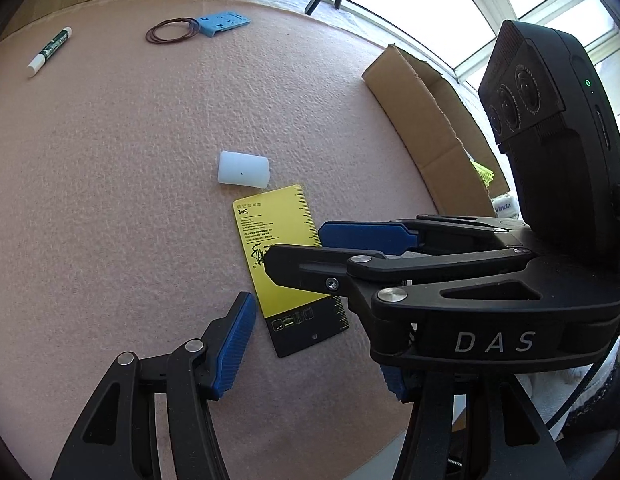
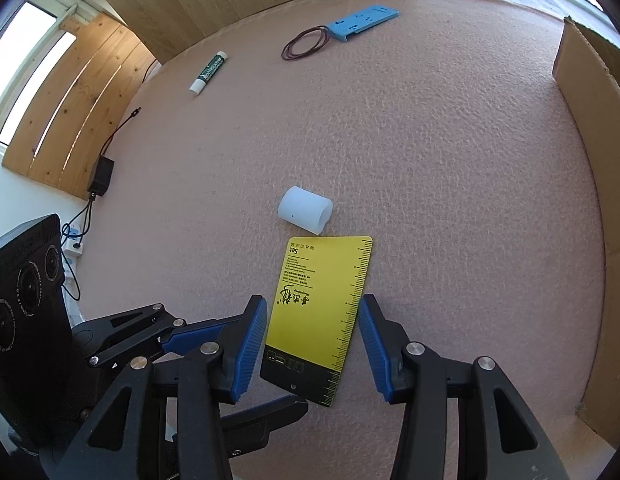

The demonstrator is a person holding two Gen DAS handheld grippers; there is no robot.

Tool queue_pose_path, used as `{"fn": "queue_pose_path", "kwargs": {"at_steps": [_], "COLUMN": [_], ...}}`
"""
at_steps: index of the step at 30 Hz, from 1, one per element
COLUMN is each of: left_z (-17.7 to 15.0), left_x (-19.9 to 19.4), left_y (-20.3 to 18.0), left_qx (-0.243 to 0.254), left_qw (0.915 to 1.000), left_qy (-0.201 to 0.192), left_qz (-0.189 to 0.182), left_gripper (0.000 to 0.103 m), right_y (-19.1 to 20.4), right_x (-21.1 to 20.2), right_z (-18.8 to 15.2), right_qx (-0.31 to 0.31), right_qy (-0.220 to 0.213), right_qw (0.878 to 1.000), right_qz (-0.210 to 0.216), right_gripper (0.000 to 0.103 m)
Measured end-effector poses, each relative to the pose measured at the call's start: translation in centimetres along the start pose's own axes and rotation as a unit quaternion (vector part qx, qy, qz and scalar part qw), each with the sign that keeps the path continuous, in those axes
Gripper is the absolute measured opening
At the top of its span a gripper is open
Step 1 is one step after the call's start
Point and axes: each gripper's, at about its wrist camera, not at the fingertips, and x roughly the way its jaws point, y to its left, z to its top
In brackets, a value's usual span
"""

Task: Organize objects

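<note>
A yellow and black ruler card (image 1: 287, 264) (image 2: 326, 312) lies flat on the pink mat. A white plastic cylinder (image 1: 243, 169) (image 2: 305, 209) lies on its side just beyond the card's far end. My right gripper (image 2: 312, 350) is open, its blue pads on either side of the card's near half, low over the mat. In the left wrist view the right gripper (image 1: 293, 246) reaches in from the right over the card. My left gripper (image 1: 314, 354) is open and empty, with the card's black end between its pads.
A green and white tube (image 1: 49, 52) (image 2: 209, 72), a ring of brown rubber bands (image 1: 171, 31) (image 2: 305, 43) and a light blue plastic plate (image 1: 223, 23) (image 2: 364, 20) lie at the mat's far side. A cardboard box (image 1: 430, 120) (image 2: 594, 168) stands along the right.
</note>
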Motion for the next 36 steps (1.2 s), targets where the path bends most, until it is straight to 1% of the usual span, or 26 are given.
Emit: {"fn": "queue_pose_path", "kwargs": {"at_steps": [2, 4, 7, 8, 9, 11, 13, 17, 19, 22, 24, 25, 26, 28, 29, 32, 36], "left_z": [0.1, 0.2, 0.4, 0.4, 0.5, 0.6, 0.6, 0.7, 0.5, 0.0, -0.4, -0.5, -0.3, -0.5, -0.1, -0.2, 0.6], "left_x": [-0.1, -0.3, -0.7, -0.7, -0.7, -0.3, 0.1, 1.1, 1.4, 2.5, 2.5, 2.3, 3.4, 3.8, 4.1, 3.4, 2.2], "left_y": [-0.2, -0.4, -0.5, -0.6, -0.9, -1.7, -2.7, -4.3, -4.9, -5.9, -6.0, -6.0, -6.0, -6.0, -5.8, -6.1, -7.5], "left_qx": [0.005, 0.013, 0.017, 0.021, 0.029, 0.05, 0.071, 0.099, 0.109, 0.106, 0.099, 0.095, 0.088, 0.068, 0.056, 0.031, 0.021], "left_qw": [1.0, 0.9995, 0.9983, 0.9974, 0.9962, 0.9924, 0.9869, 0.9755, 0.9704, 0.9689, 0.9693, 0.9694, 0.9701, 0.9735, 0.9758, 0.9789, 0.9799], "left_qy": [0.0, 0.001, 0.005, 0.005, 0.006, 0.011, 0.013, 0.011, 0.011, 0.002, -0.004, -0.004, -0.005, -0.006, -0.006, -0.015, -0.038], "left_qz": [0.009, 0.027, 0.056, 0.069, 0.082, 0.112, 0.144, 0.196, 0.215, 0.223, 0.225, 0.227, 0.226, 0.218, 0.211, 0.202, 0.195], "left_gripper": [0.06, 0.06, 0.061, 0.062, 0.062, 0.062, 0.062, 0.063, 0.063, 0.061, 0.056, 0.056, 0.056, 0.055, 0.055, 0.055, 0.055], "right_y": [-0.1, -0.7, -2.2, -2.6, -3.0, -3.5, -4.0, -4.8, -5.2, -6.3, -7.2, -7.7, -8.1, -9.0, -9.5, -10.8, -12.3], "right_x": [0.0, -0.1, -0.2, -0.3, -0.7, -1.6, -2.7, -5.2, -6.5, -8.4, -9.6, -10.1, -10.7, -11.9, -12.5, -14.2, -16.1], "right_z": [-0.1, -0.3, -0.4, -0.6, -0.7, -0.8, -0.9, -1.2, -1.4, -1.8, -2.0, -2.1, -2.2, -2.3, -2.4, -2.8, -3.4], "right_qx": [0.008, 0.02, 0.06, 0.074, 0.082, 0.082, 0.082, 0.067, 0.055, 0.044, 0.041, 0.039, 0.038, 0.036, 0.034, 0.027, 0.023], "right_qy": [0.003, 0.003, 0.017, 0.017, 0.011, -0.006, -0.021, -0.046, -0.059, -0.076, -0.084, -0.089, -0.094, -0.104, -0.108, -0.122, -0.139], "right_qw": [1.0, 0.999, 0.994, 0.992, 0.991, 0.993, 0.993, 0.995, 0.996, 0.995, 0.995, 0.994, 0.994, 0.993, 0.993, 0.992, 0.99], "right_qz": [0.013, 0.027, 0.088, 0.103, 0.104, 0.089, 0.079, 0.06, 0.048, 0.043, 0.042, 0.041, 0.04, 0.038, 0.036, 0.024, 0.013], "right_gripper": [0.046, 0.046, 0.046, 0.046, 0.046, 0.046, 0.046, 0.046, 0.045, 0.045, 0.045, 0.045, 0.045, 0.045, 0.045, 0.045, 0.045]}}
